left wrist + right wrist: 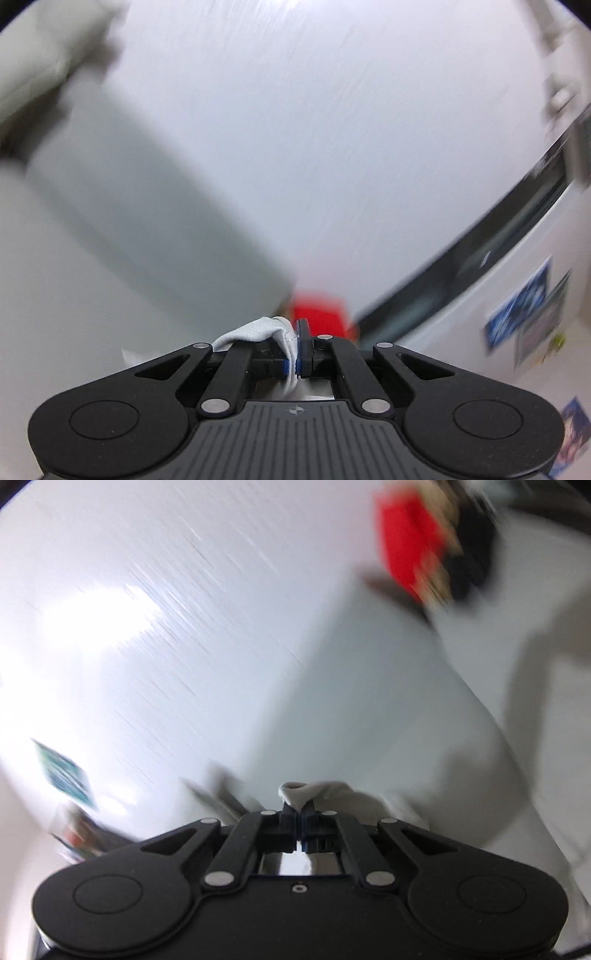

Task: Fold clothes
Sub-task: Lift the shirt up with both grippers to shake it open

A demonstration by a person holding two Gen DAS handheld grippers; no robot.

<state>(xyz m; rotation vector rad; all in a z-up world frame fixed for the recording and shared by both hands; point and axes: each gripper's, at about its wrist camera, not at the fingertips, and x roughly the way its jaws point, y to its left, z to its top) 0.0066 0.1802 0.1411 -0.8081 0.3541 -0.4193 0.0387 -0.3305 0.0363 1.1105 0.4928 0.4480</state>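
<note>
Two blurred wrist views close over white tabletop [332, 147], perhaps sharing red object [319, 314].

Left gripper [297, 347] pinches a cloth fold [258, 334] between its fingers, a box [319, 312] just beyond (blurred). Right gripper [299, 825] clamps cloth edge [306, 792], garment trailing right; the box [410, 550] far ahead, upper right.

My left gripper [294, 350] is matte black with two round side housings, silver pivot pins on its linkage bars, a ribbed grey top plate bearing a small crosshair mark, and blue-edged pads. My right gripper [298, 827] has the same black linkage and silver pins, but a smooth top with one small screw.
</note>
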